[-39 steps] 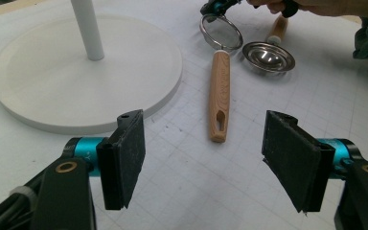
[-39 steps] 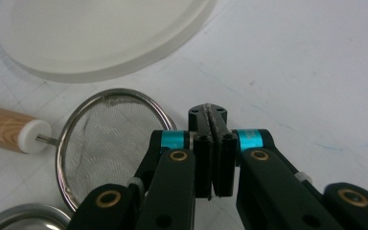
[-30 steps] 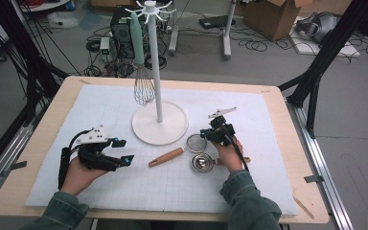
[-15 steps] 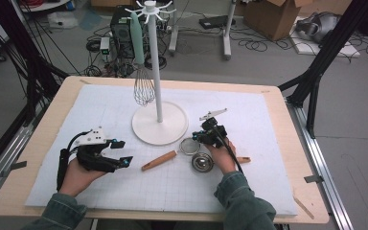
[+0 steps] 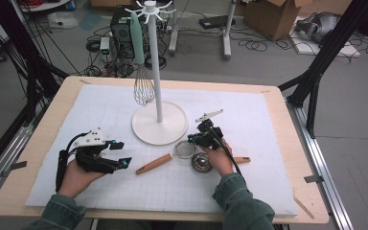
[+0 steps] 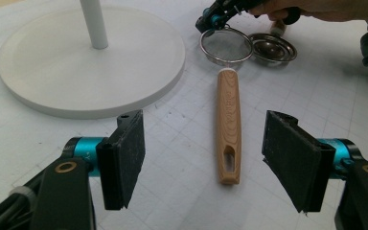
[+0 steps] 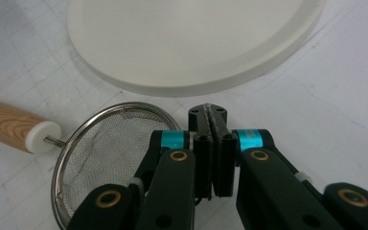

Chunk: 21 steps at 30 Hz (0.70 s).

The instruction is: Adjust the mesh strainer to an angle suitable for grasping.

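In the high view the right gripper [image 5: 197, 139] sits just right of centre, at the near edge of the round white stand base [image 5: 160, 122], with its jaws over the rim of a small mesh strainer [image 5: 185, 150]. The right gripper view shows its two pads pressed flat together, clenched, at the strainer's metal rim [image 7: 106, 115]; whether the rim is pinched between them cannot be told, since the pads hide that spot. The strainer lies on the white gridded surface [image 5: 268, 124] with its wooden handle [image 5: 154, 163] running down and left toward the lower middle of the frame. Just right of the strainer, touching or nearly touching it, lies a second round metal piece [image 5: 201, 162], partly under the person's right hand [image 5: 218, 155]. The left gripper [image 5: 120, 154] rests low at the left of the high view, well apart from the strainer's bowl. In the left gripper view its jaws stand wide, released, with the wooden handle [image 6: 228, 124] lying on the surface between and beyond them, touched by neither pad. A whisk [image 5: 143, 84] hangs from the stand's pole in the upper middle.
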{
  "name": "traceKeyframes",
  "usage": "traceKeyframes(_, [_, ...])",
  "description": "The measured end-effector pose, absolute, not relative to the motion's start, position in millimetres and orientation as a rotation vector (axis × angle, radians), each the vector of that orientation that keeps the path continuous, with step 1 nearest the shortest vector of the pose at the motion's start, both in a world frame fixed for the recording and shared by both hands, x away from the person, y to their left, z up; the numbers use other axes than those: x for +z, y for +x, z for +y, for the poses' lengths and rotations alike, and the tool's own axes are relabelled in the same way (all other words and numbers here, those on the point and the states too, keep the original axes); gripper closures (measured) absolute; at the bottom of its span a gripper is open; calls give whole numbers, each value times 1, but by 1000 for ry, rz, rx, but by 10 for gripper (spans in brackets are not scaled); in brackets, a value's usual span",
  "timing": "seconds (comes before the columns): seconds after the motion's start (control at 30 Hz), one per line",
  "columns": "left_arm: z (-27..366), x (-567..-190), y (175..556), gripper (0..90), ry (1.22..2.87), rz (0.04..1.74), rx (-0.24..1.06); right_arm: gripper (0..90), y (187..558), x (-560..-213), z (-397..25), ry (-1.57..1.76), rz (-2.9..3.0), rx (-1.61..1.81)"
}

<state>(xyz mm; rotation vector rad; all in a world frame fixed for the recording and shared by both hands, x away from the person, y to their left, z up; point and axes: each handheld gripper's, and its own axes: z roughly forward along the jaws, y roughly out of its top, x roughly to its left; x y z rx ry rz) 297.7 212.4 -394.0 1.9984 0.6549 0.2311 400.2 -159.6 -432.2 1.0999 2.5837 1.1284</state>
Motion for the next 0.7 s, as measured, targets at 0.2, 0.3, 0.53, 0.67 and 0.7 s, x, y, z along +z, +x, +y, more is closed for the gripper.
traceKeyframes(0.2, [212, -394, 298, 318, 1999, 652, 227, 895, 398, -432, -157, 1100, 2596, 1138])
traceKeyframes(0.3, [212, -394, 297, 319, 2002, 650, 227, 894, 397, -431, -156, 1090, 2602, 1139])
traceKeyframes(0.53, [211, -395, 297, 319, 2005, 646, 227, 894, 394, -429, -152, 1053, 2621, 1127])
traceKeyframes(0.67, [211, -396, 297, 319, 2003, 648, 225, 895, 391, -429, -149, 1033, 2642, 1121])
traceKeyframes(0.7, [211, -396, 297, 318, 2002, 649, 224, 895, 391, -429, -148, 1026, 2648, 1126])
